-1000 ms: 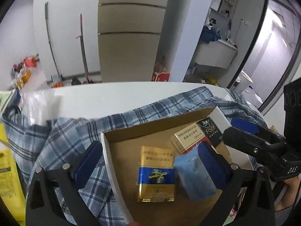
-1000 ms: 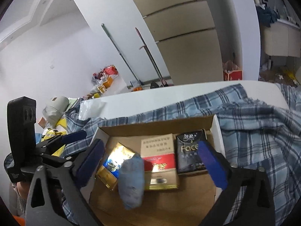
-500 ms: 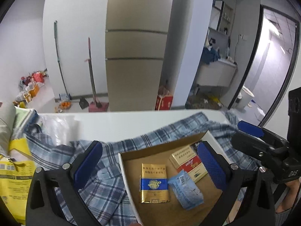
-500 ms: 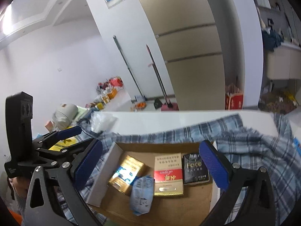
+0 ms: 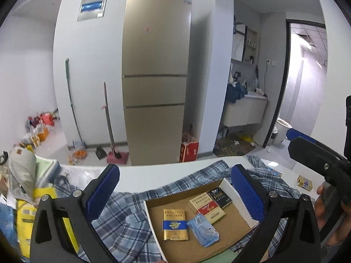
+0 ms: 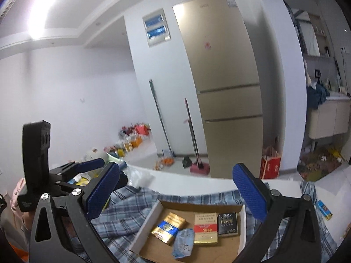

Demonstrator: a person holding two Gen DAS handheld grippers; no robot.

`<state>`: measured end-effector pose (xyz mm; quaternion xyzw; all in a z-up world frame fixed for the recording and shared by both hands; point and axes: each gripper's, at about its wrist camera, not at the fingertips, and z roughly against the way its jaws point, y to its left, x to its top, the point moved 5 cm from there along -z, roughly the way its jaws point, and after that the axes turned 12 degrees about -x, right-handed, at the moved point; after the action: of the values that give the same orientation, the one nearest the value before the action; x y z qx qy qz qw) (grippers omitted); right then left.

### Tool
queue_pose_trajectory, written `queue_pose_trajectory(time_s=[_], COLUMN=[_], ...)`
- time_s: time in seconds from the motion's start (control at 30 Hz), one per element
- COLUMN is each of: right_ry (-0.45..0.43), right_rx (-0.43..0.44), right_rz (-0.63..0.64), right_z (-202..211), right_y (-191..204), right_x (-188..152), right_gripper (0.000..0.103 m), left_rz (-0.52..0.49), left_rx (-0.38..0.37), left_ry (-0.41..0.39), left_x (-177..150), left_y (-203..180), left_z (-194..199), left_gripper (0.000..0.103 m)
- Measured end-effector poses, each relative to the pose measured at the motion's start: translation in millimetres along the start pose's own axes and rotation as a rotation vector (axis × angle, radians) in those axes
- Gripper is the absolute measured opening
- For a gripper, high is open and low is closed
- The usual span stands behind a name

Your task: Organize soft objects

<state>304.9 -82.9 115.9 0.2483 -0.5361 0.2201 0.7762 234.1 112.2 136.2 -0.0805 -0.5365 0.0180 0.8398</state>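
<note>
Cardboard box [image 5: 238, 223] on plaid shirt [image 5: 122, 221]; pale blue soft packet [image 5: 203, 230] lies inside, near gold pack [image 5: 175, 224]. I see left gripper [image 5: 175, 195] and right gripper [image 6: 176, 194] both spread apart, empty, above box

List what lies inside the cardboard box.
Inside the cardboard box lie four things: a gold and blue pack, a red and gold pack, a black pack, and a soft light-blue packet. The box's near corner is out of view.
</note>
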Motion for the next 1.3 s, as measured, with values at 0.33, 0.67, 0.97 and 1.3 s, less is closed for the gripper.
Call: queue_pose_trajectory(time_s=[0.33,0.67,0.97,1.3], right_ry=[-0.065,-0.140,-0.243,-0.254], right_rx=[0.052,0.106,0.172,0.014], right_rz=[0.050,-0.032,-0.012,0.229], right_z=[34,68,127,184], right_y=[28,37,46,49], right_x=[13,27,42,2], right_gripper=[0.103,0.103,0.103,0.103], left_rz=[-0.055,-0.101,-0.186,-0.243], left_rx=[0.073,0.057,0.031,-0.065], left_ry=[-0.109,-0.203,-0.218,-0.176], left_x=[22,29,32,-9], left_y=[-23,-58,-100,-112], left_z=[59,98,140,157], left_gripper=[0.103,0.103,0.103,0.103])
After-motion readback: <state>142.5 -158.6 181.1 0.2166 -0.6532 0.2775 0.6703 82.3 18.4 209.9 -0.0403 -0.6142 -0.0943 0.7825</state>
